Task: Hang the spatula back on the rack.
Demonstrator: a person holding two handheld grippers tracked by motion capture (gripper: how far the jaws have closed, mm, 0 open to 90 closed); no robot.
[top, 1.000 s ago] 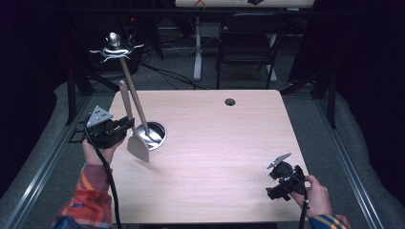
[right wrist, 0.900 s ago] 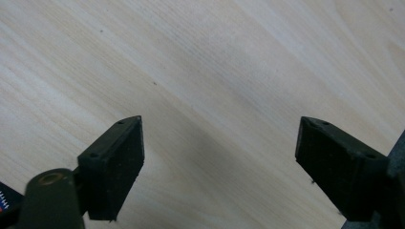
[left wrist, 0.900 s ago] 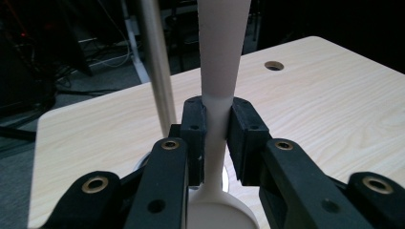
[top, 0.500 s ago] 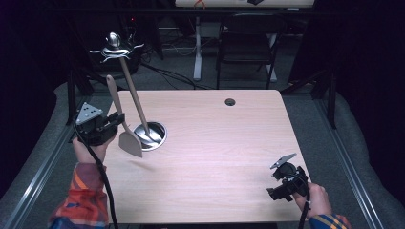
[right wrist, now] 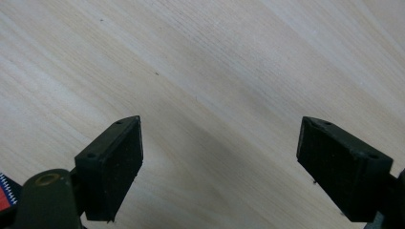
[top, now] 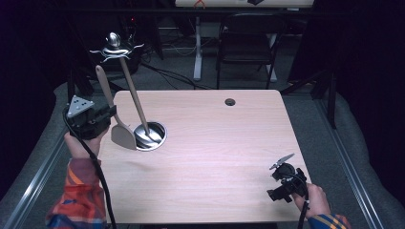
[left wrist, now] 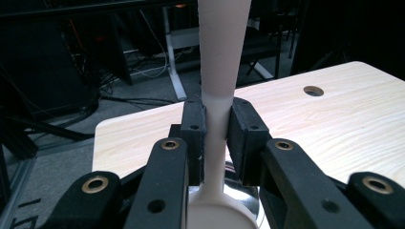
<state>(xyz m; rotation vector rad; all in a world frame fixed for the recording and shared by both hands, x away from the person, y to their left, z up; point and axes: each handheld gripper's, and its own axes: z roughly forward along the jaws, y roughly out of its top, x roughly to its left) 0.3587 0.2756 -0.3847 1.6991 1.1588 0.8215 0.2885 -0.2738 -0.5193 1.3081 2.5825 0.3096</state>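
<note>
Beige spatula (left wrist: 218,95) between left gripper (left wrist: 217,129) fingers — upright

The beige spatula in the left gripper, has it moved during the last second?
Yes. The beige spatula moved left, away from the utensil stand's round steel base, carried by the left gripper.

Bright, evenly lit table (top: 215,143) vs dark bkgd (soft shadows), slight blur in gripper views
</note>
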